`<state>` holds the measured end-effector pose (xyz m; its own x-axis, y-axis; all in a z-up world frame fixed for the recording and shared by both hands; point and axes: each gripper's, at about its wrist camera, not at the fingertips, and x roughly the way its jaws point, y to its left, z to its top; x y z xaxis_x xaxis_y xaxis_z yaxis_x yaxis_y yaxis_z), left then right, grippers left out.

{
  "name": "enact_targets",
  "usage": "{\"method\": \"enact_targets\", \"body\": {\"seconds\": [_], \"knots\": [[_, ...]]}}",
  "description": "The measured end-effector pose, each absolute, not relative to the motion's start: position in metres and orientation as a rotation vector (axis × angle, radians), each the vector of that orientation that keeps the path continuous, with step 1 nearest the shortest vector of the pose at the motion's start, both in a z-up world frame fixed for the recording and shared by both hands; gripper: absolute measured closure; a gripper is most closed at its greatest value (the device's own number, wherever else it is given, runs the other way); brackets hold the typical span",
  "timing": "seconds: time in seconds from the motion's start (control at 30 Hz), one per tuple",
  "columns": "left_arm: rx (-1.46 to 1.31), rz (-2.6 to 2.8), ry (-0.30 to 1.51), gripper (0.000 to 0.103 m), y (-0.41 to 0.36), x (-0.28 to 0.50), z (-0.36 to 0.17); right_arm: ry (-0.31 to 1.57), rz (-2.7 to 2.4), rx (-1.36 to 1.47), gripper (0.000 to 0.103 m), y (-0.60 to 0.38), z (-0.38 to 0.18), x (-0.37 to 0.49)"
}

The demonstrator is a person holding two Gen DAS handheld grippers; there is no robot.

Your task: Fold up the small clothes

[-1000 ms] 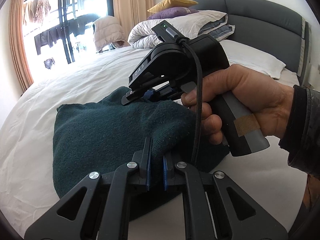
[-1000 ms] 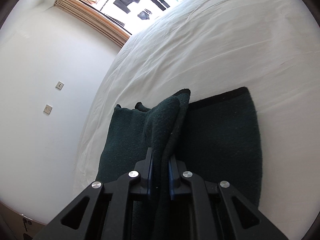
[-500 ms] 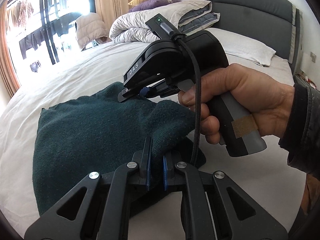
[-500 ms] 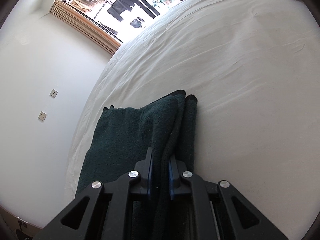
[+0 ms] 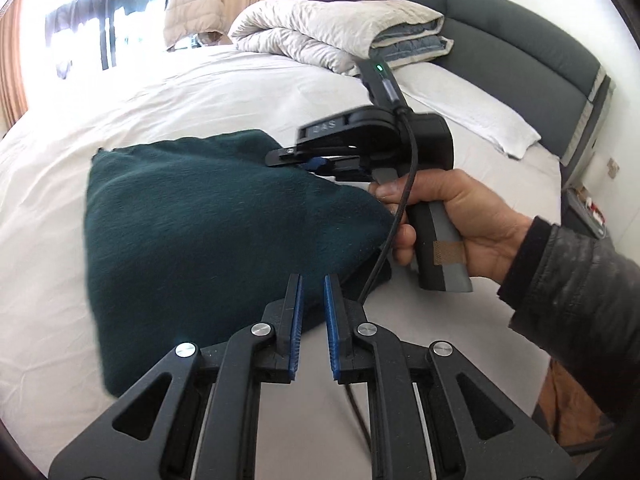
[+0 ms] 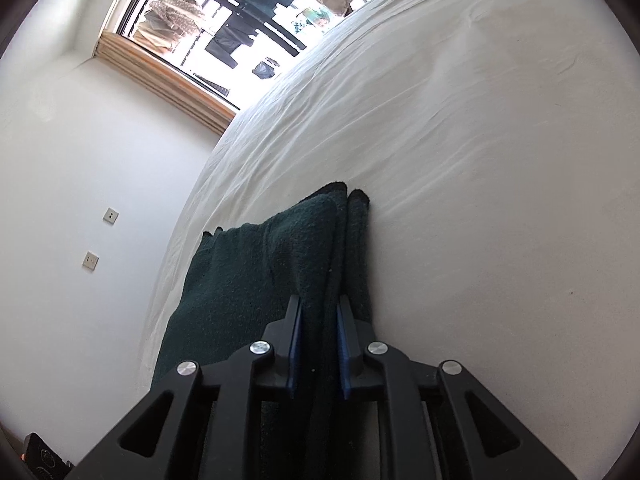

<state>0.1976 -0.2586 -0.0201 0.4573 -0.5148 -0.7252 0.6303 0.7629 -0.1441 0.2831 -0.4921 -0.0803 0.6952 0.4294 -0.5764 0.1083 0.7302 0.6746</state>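
Observation:
A dark green knitted garment (image 5: 208,232) lies folded over on the white bed sheet (image 5: 168,92). My left gripper (image 5: 312,284) is open a little, its blue pads empty, just at the garment's near edge. My right gripper (image 6: 318,312) is shut on the folded edge of the garment (image 6: 280,264). It also shows in the left wrist view (image 5: 316,160), held by a hand at the garment's far right corner. The layers under the fold are hidden.
A rolled duvet (image 5: 320,36) and pillows (image 5: 472,120) lie at the head of the bed by the grey headboard (image 5: 528,80). A window (image 6: 224,32) and white wall (image 6: 80,200) lie beyond the bed's far side.
My left gripper has let go of the garment and opened slightly. The garment's folded half has been laid down flatter. My right gripper still holds its edge.

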Motion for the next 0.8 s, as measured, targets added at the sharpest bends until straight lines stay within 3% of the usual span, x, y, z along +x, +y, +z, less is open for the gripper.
{"method": "enact_targets", "body": {"seconds": [0.1, 0.33, 0.5, 0.6, 0.8], "knots": [[0.122, -0.669, 0.81, 0.093, -0.232, 0.203, -0.006, 0.789, 0.105, 0.72, 0.07, -0.495, -0.067, 0.272], [0.161, -0.487, 0.844, 0.093, -0.208, 0.265, -0.013, 0.745, 0.177, 0.587, 0.07, -0.459, -0.02, 0.224], [0.211, -0.437, 0.937, 0.093, -0.214, 0.292, -0.037, 0.845, 0.214, 0.476, 0.071, -0.417, -0.047, 0.215], [0.231, -0.419, 0.94, 0.093, -0.218, 0.29, -0.045, 0.825, 0.186, 0.451, 0.078, -0.417, -0.058, 0.202], [0.198, -0.427, 0.956, 0.093, -0.217, 0.292, -0.051, 0.812, 0.127, 0.338, 0.078, -0.408, -0.06, 0.174]]}}
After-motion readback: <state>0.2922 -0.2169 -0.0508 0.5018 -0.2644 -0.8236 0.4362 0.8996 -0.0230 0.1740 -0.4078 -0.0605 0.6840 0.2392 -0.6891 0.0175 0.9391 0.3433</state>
